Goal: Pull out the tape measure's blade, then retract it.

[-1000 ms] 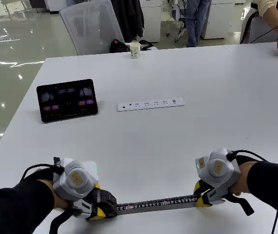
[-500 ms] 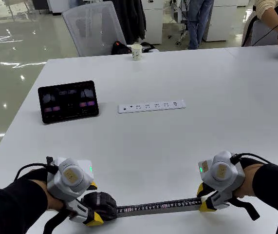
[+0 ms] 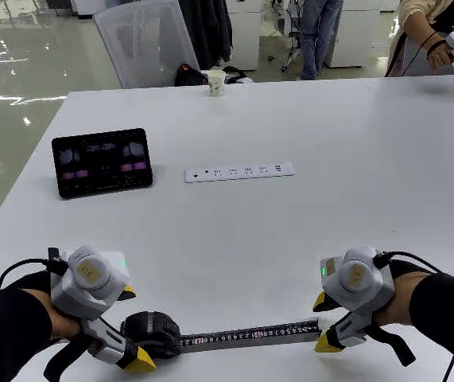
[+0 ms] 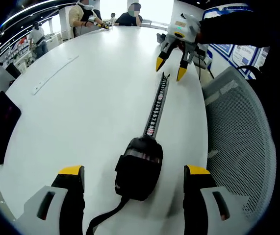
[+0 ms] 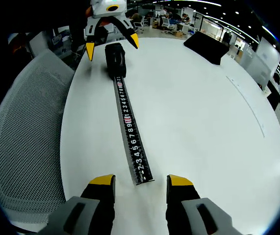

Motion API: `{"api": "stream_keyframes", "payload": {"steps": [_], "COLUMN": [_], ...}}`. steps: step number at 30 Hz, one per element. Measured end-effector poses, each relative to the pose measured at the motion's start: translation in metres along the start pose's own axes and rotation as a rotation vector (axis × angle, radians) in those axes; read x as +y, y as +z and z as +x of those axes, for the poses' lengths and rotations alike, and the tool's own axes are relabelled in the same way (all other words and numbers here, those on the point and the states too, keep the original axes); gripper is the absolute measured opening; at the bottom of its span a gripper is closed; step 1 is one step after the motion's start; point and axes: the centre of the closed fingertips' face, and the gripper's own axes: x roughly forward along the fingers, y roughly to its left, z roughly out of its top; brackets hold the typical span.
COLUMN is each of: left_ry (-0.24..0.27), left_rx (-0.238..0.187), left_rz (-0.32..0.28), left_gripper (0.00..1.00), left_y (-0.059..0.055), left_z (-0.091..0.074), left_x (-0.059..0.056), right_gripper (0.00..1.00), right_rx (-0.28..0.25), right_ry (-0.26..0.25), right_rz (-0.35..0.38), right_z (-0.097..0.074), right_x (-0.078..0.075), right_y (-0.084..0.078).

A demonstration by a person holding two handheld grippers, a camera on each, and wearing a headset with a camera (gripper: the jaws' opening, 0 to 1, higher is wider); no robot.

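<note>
The tape measure (image 3: 152, 333) is seen lying on the white bench (image 3: 330, 223) at the lower left of the head view, with its blade (image 3: 250, 335) drawn out rightward along the bottom edge. The left gripper (image 4: 134, 172) is held wide, its jaws set either side of the case without touching it. The right gripper (image 5: 140, 180) is also spread apart; the blade's tip is seen at the gap between its jaws, unclamped.
</note>
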Motion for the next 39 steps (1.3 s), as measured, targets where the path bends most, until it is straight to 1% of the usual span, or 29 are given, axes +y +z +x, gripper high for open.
{"api": "stream_keyframes", "payload": {"steps": [3, 6, 9, 13, 14, 16, 18, 19, 21, 22, 23, 24, 26, 27, 28, 29, 31, 34, 36, 37, 39], "left_ry": [0.005, 0.014, 0.028, 0.046, 0.054, 0.075, 0.096, 0.107, 0.128, 0.135, 0.142, 0.152, 0.156, 0.168, 0.181, 0.213, 0.253, 0.285, 0.306, 0.319, 0.341], "left_rx": [-0.009, -0.032, -0.061, -0.087, -0.098, -0.141, -0.161, -0.180, -0.215, -0.225, -0.234, -0.256, -0.279, -0.292, -0.296, -0.300, -0.303, -0.308, -0.322, -0.337, -0.362], "left_rz": [-0.031, -0.075, -0.120, -0.154, -0.170, -0.210, -0.238, -0.259, -0.284, -0.291, -0.302, -0.320, -0.350, -0.368, -0.373, -0.370, -0.371, -0.374, -0.382, -0.392, -0.390], "left_gripper": [0.82, 0.86, 0.89, 0.90, 0.90, 0.92, 0.94, 0.96, 0.98, 0.99, 0.99, 0.99, 0.99, 0.99, 0.99, 0.99, 0.99, 0.99, 0.99, 0.99, 0.99], "left_y": [-0.002, -0.003, -0.005, -0.007, -0.007, -0.006, -0.006, -0.006, -0.005, -0.005, -0.006, -0.006, -0.008, -0.010, -0.012, -0.017, -0.023, -0.031, -0.036, -0.038, -0.040], "left_z": [0.000, -0.002, -0.004, -0.007, -0.008, -0.009, -0.010, -0.011, -0.014, -0.015, -0.017, -0.019, -0.021, -0.023, -0.024, -0.027, -0.031, -0.035, -0.038, -0.041, -0.047], "left_x": [-0.001, 0.000, 0.000, -0.001, 0.000, 0.002, 0.005, 0.005, 0.006, 0.007, 0.007, 0.007, 0.005, 0.005, 0.004, 0.007, 0.010, 0.010, 0.010, 0.009, 0.008], "right_gripper": [0.42, 0.45, 0.47, 0.51, 0.52, 0.52, 0.55, 0.56, 0.58, 0.59, 0.60, 0.61, 0.63, 0.64, 0.63, 0.63, 0.64, 0.68, 0.70, 0.71, 0.74], "right_rx": [-0.020, -0.045, -0.083, -0.132, -0.141, -0.155, -0.160, -0.168, -0.185, -0.190, -0.195, -0.202, -0.210, -0.219, -0.224, -0.224, -0.230, -0.242, -0.257, -0.264, -0.266], "right_ry": [-0.020, -0.040, -0.071, -0.104, -0.107, -0.123, -0.137, -0.144, -0.155, -0.160, -0.166, -0.175, -0.183, -0.194, -0.198, -0.207, -0.227, -0.233, -0.248, -0.255, -0.262], "right_rz": [0.037, 0.087, 0.125, 0.185, 0.191, 0.209, 0.213, 0.229, 0.246, 0.251, 0.257, 0.265, 0.273, 0.273, 0.272, 0.270, 0.275, 0.301, 0.316, 0.329, 0.346], "right_z": [-0.003, -0.006, -0.009, -0.014, -0.015, -0.017, -0.019, -0.020, -0.023, -0.024, -0.026, -0.027, -0.029, -0.031, -0.032, -0.033, -0.037, -0.041, -0.047, -0.049, -0.053], "right_x": [-0.001, -0.002, -0.004, -0.006, -0.006, -0.005, -0.005, -0.003, -0.003, -0.003, -0.002, -0.002, 0.000, 0.000, 0.001, 0.002, 0.003, 0.005, 0.006, 0.007, 0.009], "right_y": [-0.002, -0.003, -0.003, -0.003, -0.004, -0.008, -0.011, -0.012, -0.013, -0.014, -0.014, -0.016, -0.018, -0.020, -0.021, -0.024, -0.027, -0.032, -0.036, -0.039, -0.043]}}
